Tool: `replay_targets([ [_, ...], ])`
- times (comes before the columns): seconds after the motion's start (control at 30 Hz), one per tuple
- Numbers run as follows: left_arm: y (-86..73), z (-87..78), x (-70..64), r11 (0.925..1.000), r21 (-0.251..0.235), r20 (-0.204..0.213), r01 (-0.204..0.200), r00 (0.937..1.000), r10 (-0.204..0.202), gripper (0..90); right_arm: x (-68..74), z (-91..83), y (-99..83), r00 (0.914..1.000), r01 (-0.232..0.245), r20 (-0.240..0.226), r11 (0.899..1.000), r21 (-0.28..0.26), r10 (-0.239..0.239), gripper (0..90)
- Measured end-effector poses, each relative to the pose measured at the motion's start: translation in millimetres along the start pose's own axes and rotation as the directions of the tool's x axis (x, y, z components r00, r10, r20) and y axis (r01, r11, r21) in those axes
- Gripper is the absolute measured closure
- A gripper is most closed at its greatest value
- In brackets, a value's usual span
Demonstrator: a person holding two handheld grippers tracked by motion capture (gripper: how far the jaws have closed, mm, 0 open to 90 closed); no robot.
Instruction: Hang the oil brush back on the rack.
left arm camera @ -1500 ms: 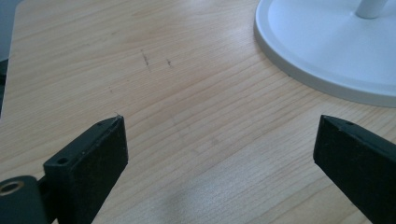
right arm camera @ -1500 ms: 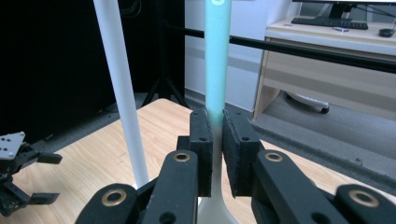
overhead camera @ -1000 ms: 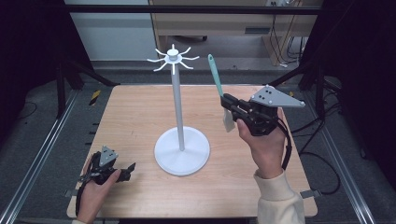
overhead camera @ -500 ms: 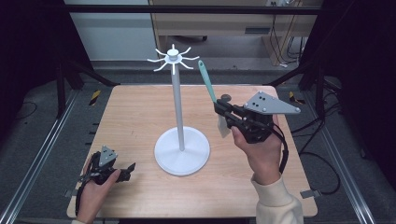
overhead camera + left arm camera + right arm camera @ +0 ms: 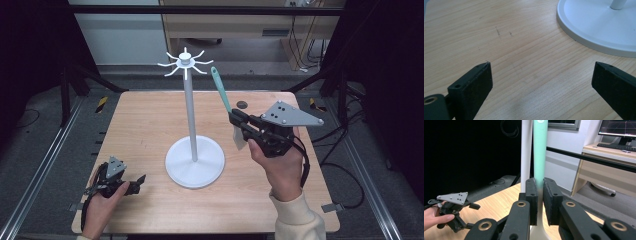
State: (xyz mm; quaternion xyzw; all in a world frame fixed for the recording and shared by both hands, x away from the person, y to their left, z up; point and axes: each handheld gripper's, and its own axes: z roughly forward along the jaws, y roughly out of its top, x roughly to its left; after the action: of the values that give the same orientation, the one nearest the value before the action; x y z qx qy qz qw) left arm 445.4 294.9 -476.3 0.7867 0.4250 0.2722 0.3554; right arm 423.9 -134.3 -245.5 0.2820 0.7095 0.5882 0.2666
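A white stand (image 5: pixel 194 156) with a round base, a tall pole and a ring of hooks (image 5: pixel 184 62) on top stands mid-table. My right gripper (image 5: pixel 235 120) is shut on a spatula just right of the pole; its teal handle (image 5: pixel 220 91) points up and leans toward the hooks, and its pale blade (image 5: pixel 239 140) hangs below the jaws. In the right gripper view the teal handle (image 5: pixel 540 152) rises between the closed jaws of my right gripper (image 5: pixel 539 185), beside the pole (image 5: pixel 526 150). My left gripper (image 5: pixel 139 181) rests open at the table's near left; in its own view my left gripper (image 5: pixel 541 82) holds nothing, and the stand's base (image 5: pixel 599 27) lies ahead.
A small dark round spot (image 5: pixel 242 104) lies on the wooden table (image 5: pixel 145 120) behind the right gripper. Metal rails (image 5: pixel 45 165) run along both sides. A desk with a monitor (image 5: pixel 619 127) stands beyond the table's far edge.
My right gripper has carried the spatula left, closer to the stand's pole, and the handle's tip now sits nearer the hooks. The left gripper has not moved.
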Motion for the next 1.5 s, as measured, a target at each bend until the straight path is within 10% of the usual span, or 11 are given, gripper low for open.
replay_targets([
  [1.5,0.0,1.3,-1.1,0.9999,0.011,0.007,-0.004,1.0,0.004,2.9,3.0,24.1,-1.9,0.9994,-0.001,-0.035,0.999,0.038,0.002,82.8],
])
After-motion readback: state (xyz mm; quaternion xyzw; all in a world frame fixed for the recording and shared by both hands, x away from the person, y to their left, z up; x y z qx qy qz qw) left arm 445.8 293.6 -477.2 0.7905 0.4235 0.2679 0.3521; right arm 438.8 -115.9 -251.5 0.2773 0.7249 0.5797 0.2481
